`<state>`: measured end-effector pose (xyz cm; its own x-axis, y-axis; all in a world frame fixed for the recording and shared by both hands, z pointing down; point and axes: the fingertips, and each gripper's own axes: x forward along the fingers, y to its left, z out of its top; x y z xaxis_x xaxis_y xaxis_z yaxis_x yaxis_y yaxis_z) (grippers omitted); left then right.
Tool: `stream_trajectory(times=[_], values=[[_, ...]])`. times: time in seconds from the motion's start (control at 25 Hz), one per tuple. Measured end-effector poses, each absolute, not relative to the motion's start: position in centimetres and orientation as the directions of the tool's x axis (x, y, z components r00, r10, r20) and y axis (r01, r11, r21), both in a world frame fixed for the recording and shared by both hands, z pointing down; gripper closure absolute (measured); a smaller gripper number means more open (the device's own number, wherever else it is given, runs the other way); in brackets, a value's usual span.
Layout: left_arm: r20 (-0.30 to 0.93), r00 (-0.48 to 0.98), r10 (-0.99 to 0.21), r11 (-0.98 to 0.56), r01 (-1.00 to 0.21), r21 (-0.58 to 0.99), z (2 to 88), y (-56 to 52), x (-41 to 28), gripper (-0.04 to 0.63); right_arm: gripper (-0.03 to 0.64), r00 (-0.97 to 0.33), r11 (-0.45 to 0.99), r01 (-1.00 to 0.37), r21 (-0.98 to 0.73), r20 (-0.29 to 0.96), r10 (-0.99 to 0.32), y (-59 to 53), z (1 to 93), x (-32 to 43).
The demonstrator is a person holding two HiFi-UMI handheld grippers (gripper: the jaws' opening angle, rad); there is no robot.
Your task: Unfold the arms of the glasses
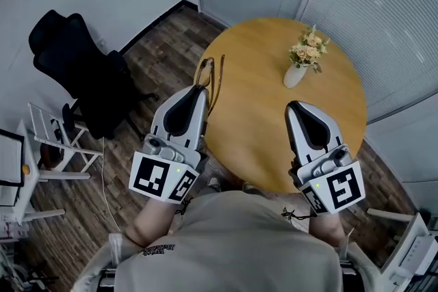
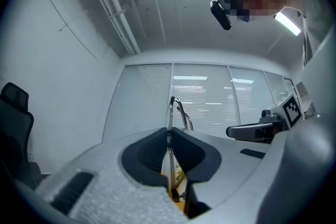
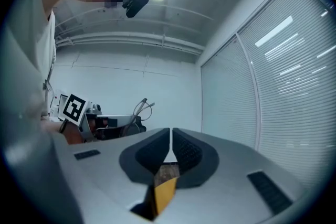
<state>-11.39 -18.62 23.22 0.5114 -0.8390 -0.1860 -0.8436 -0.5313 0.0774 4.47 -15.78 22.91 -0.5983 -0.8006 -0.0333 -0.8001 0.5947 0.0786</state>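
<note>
Wooden table: we see a round yellow-brown wooden table (image 1: 274, 140) right in front of us. Both grippers hang over its near side.
Vase: a small white vase of pale flowers (image 1: 295, 75) stands on the far part of the table. It is well apart from both grippers and not between them.
Chair: a black office chair (image 1: 75, 72) stands on the dark wood floor (image 1: 157, 51) to our left, away from the table. A white folding rack (image 1: 55, 137) is near it.
Blinds: white window blinds (image 1: 383, 3) run behind the table.
Glasses: the thin dark wire glasses (image 1: 209, 75) sit in our left gripper (image 1: 203, 89). They stick out past its tips, above the table's left edge.
Left gripper: it is clenched on the glasses, with the thin frame squeezed edge-on between its dark pads.
Right gripper: our right gripper (image 1: 293, 106) has its jaws pressed close together and holds nothing. It is apart from the glasses, off to their right.
</note>
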Motion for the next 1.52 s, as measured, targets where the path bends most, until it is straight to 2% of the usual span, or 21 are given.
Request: stream_trajectory(times=[0.4,0.56,0.84,1.24,1.52], values=[[-0.171,0.543,-0.822,-0.559,-0.827,0.063,23.1,-18.2,-10.7,0.555,0.58,-0.593,0.589,-0.805,0.066,-0.082,-0.801,-16.4,20.8,4.1],[-0.172,0.557,-0.812,-0.566,-0.824,0.004,22.8,-17.9,-9.8,0.555,0.578,-0.613,0.609,-0.79,0.07,-0.128,-0.78,-16.9,19.1,3.5],[-0.157,0.572,-0.805,-0.579,-0.816,-0.002,23.7,-17.6,-8.6,0.555,0.578,-0.664,0.656,-0.747,0.113,-0.194,-0.723,-17.8,15.8,0.5],[-0.136,0.592,-0.794,-0.589,-0.805,-0.065,24.1,-17.1,-7.4,0.557,0.578,-0.717,0.711,-0.697,0.095,-0.104,-0.689,-19.4,17.7,-3.0],[-0.121,0.565,-0.816,-0.566,-0.824,-0.025,25.2,-17.8,-8.2,0.557,0.58,-0.707,0.701,-0.707,0.099,-0.061,-0.704,-19.9,19.6,-2.7]])
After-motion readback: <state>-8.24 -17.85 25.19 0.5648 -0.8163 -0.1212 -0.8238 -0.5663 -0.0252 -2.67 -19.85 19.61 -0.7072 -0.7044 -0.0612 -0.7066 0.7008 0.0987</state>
